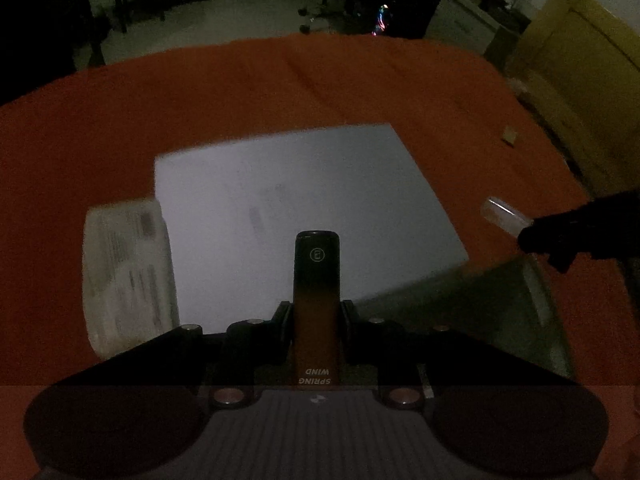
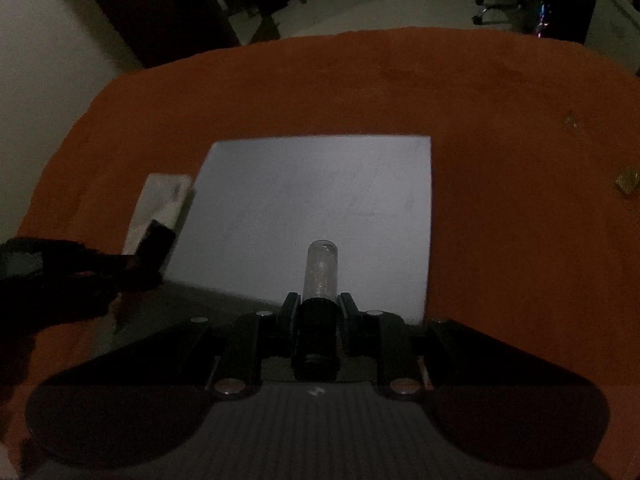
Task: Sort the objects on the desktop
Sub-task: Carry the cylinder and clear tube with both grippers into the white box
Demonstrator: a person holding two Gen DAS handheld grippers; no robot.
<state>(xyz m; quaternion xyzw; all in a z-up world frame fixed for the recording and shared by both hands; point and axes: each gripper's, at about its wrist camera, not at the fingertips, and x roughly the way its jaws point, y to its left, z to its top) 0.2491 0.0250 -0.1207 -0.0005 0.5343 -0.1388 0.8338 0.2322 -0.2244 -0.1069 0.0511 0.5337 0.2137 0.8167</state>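
My left gripper (image 1: 315, 312) pinches a slim, round-topped tube (image 1: 316, 280) — glossy black at the tip, fading to amber lower down, with small white lettering near its base. It stands straight out between the two black fingers (image 1: 282, 320), held over the near edge of a flat white board (image 1: 304, 200). My right gripper (image 2: 319, 312) is clamped on a dark ribbed cap whose clear, dome-ended vial (image 2: 322, 270) pokes forward over the same board (image 2: 320, 200).

The board is smooth, matt and square-cornered, lying on the orange-red cloth (image 1: 240, 92) that covers the worktop; the cloth looks soft and faintly creased. Against the board's left side lies a pale, translucent packet (image 1: 128, 272) with printed text, rounded at its corners. A small tan scrap (image 1: 509, 135) sits well apart on the cloth to the far right.

Beyond the board the cloth runs bare to the worktop's far edge, so there is open room ahead and to the right; the left side is tighter, with the packet touching the board.

Only the left view shows a glassy, clear box (image 1: 480, 300) at the board's near right corner, and my right gripper's vial coming in from the side. Only the right view shows my left gripper as a dark shape over the packet (image 2: 160, 208), hiding part of it.
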